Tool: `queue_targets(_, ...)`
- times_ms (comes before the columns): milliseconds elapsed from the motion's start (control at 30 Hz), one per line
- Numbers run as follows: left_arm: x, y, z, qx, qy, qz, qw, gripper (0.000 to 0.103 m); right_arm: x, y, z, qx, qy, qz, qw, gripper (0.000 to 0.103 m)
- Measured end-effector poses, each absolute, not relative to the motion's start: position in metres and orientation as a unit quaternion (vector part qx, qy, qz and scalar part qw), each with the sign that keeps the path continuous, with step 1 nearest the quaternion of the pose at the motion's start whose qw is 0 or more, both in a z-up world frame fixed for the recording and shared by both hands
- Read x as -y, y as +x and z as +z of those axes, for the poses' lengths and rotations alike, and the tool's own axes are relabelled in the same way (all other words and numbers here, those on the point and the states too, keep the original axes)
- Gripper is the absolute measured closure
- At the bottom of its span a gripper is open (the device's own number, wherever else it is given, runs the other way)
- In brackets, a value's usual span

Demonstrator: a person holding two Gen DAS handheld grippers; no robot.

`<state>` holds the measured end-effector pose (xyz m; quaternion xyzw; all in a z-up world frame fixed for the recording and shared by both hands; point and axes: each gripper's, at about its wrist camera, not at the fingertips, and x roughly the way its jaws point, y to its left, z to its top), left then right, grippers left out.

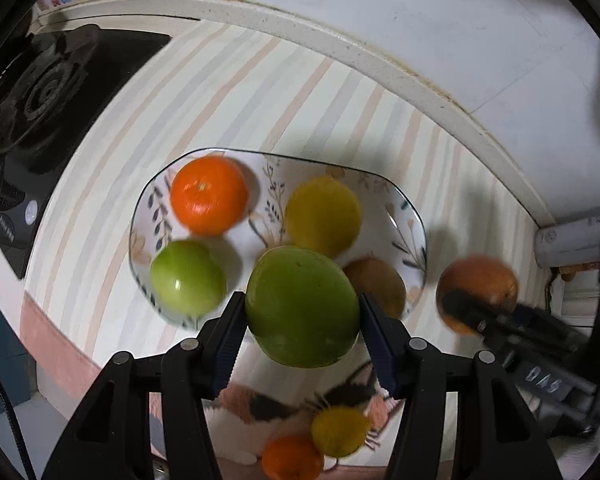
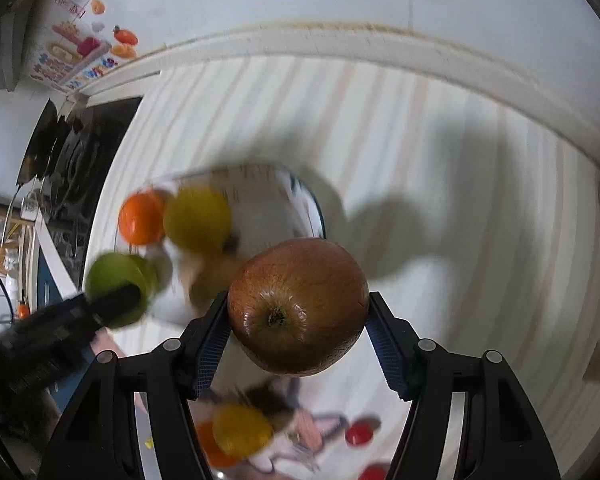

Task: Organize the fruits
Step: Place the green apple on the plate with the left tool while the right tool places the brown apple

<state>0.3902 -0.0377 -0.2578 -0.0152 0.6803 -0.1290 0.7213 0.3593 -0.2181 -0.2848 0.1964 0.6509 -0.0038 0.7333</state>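
Observation:
My left gripper [image 1: 302,312] is shut on a large green apple [image 1: 302,306] and holds it above the near rim of a floral plate [image 1: 404,216]. On the plate lie an orange [image 1: 209,194], a yellow fruit [image 1: 323,216], a small green apple [image 1: 188,278] and a brown kiwi [image 1: 376,284]. My right gripper [image 2: 298,320] is shut on a red-brown apple [image 2: 298,306], held to the right of the plate [image 2: 260,196]. It shows in the left wrist view [image 1: 478,294], as the left gripper's apple [image 2: 116,284] shows in the right wrist view.
A black gas stove [image 1: 40,100] stands at the left on the striped cloth [image 1: 260,92]. Near the front edge lie a yellow fruit [image 1: 340,432], an orange [image 1: 292,460] and small red fruits [image 2: 360,434]. A white wall ledge [image 1: 380,60] runs behind.

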Motion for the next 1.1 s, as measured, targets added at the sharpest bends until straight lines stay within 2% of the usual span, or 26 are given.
queue_targets(433,0.038,0.414,-0.298,-0.719,-0.018,-0.1,0.687,0.049,0.216,0.411,-0.329,-0.694,0.194,0.011,0.694,0.034)
queue_targets(467,0.038,0.413,-0.298,-0.719,-0.016,-0.1,0.688,0.045,0.218,0.411,-0.331,-0.694,0.196,0.013,0.692,0.033)
queue_targets(500,0.037,0.413,-0.297,-0.717,-0.021,-0.103,0.689,0.027,0.218,0.412,-0.332,-0.693,0.196,0.015,0.693,0.032)
queue_targets(567,0.037,0.414,-0.291,-0.709,-0.026,-0.108,0.697,0.012,0.218,0.414,-0.328,-0.686,0.203,0.018,0.698,0.021)
queue_targets(767,0.031,0.416,-0.277,-0.696,-0.027,-0.099,0.711,0.012,0.222,0.411,-0.3,-0.675,0.188,0.011,0.714,0.01)
queue_targets(1100,0.005,0.395,-0.252,-0.664,-0.003,-0.047,0.746,0.012,0.209,0.372,-0.274,-0.669,0.106,0.004,0.736,0.01)
